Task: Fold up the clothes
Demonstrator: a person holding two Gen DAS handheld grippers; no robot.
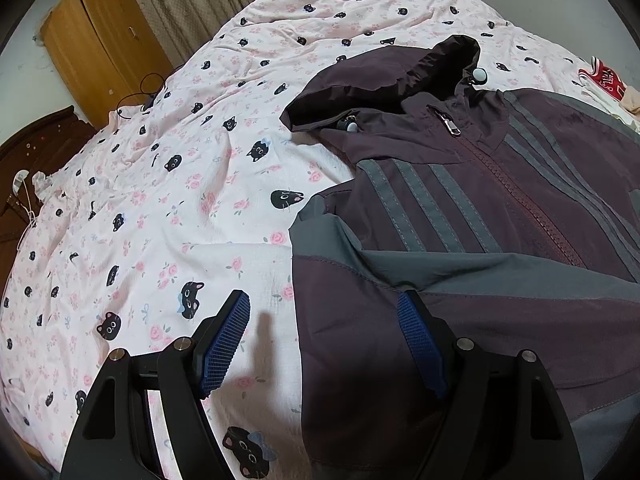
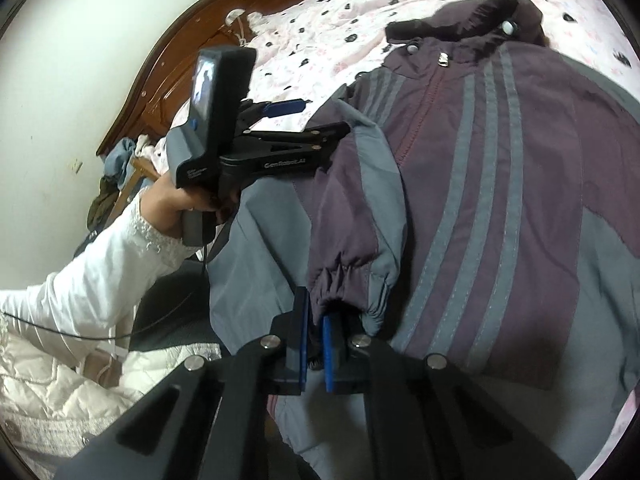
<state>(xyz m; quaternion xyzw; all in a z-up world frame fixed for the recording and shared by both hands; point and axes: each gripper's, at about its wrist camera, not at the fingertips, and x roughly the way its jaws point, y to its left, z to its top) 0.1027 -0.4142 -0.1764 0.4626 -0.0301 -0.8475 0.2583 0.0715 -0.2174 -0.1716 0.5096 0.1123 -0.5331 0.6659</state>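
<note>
Jacket [image 1: 500, 208]: purple-grey, zipped, front up on bed [image 1: 160, 200], hood [image 1: 384, 80] toward far edge. Sleeve [image 2: 352, 208] laid over chest; our right tool [image 2: 316, 344] pinches its cuff [image 2: 352, 284]. Left tool [image 1: 324, 340] spread wide at jacket's side. We judge sleeve fold under way; body folds remain.

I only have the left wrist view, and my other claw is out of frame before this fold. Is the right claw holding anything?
Observer: Yes. The right claw is shut on the gathered cuff of the jacket.
Operator: Where does that sleeve lie?
Observer: The sleeve runs from the cuff up to the shoulder, alongside the grey stripes on the front.
Operator: How does my left claw look from that side?
Observer: The left claw is open. One of its fingers sits at the sleeve's top by the shoulder, and the other is out over the bedsheet.
</note>
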